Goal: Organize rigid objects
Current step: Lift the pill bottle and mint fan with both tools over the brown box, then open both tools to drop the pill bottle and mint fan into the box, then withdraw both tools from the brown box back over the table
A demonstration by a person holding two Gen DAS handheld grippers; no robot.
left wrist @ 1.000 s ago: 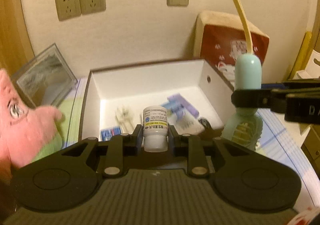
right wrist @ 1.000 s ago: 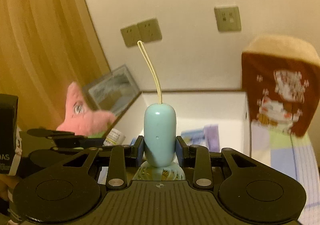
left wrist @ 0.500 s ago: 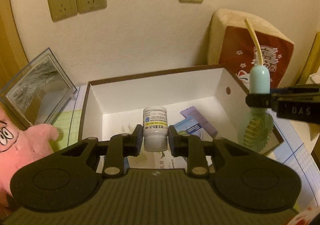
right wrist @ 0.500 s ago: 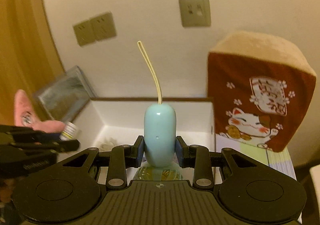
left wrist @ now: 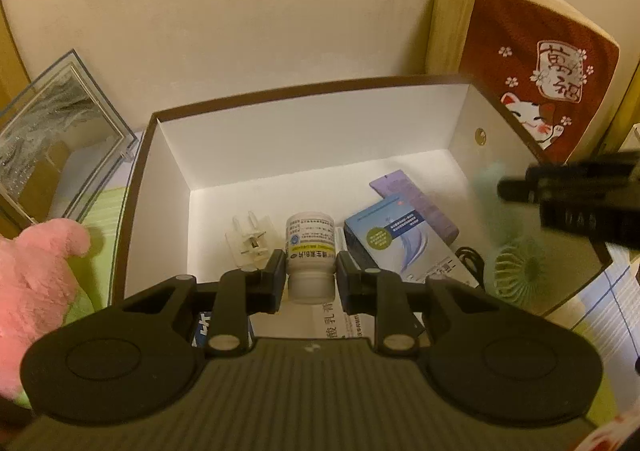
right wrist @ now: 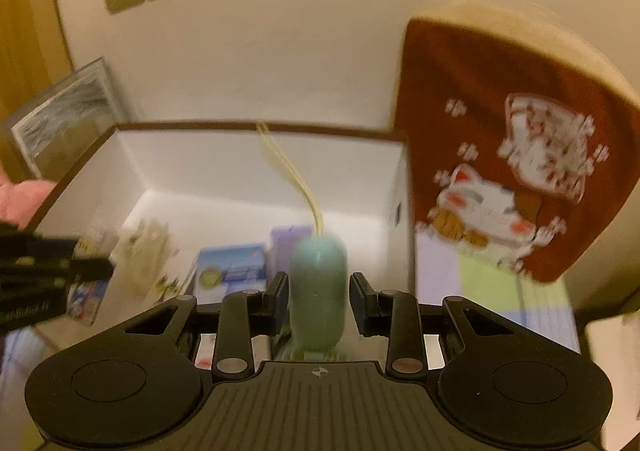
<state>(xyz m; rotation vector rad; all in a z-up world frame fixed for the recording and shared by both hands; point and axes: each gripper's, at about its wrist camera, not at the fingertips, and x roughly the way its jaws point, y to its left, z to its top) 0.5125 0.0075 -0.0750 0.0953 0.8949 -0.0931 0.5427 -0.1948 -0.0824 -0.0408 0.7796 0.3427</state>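
A white medicine bottle (left wrist: 310, 247) with a blue and yellow label hangs cap down over the open white box (left wrist: 304, 89), and my left gripper (left wrist: 311, 267) is shut on it. My right gripper (right wrist: 319, 291) is over the box's right side, and its jaws are opening. The teal handle of a small hand fan (right wrist: 318, 271) with a yellow loop stands blurred between them, with a gap at each pad. In the left wrist view the fan's head (left wrist: 520, 271) shows below the right gripper (left wrist: 508, 187), inside the box.
In the box lie a blue carton (left wrist: 396, 243), a purple carton (left wrist: 408, 195), a white plug adapter (left wrist: 250, 243) and a black cable (left wrist: 470, 255). A pink plush (left wrist: 36, 283) and a framed picture (left wrist: 56, 139) stand left, a red cat cushion (left wrist: 540, 63) right, against the wall.
Both grippers have come forward and down over the box. The right jaws have parted from the fan's handle, and the fan now sits lower and blurred. The left grip on the bottle is unchanged.
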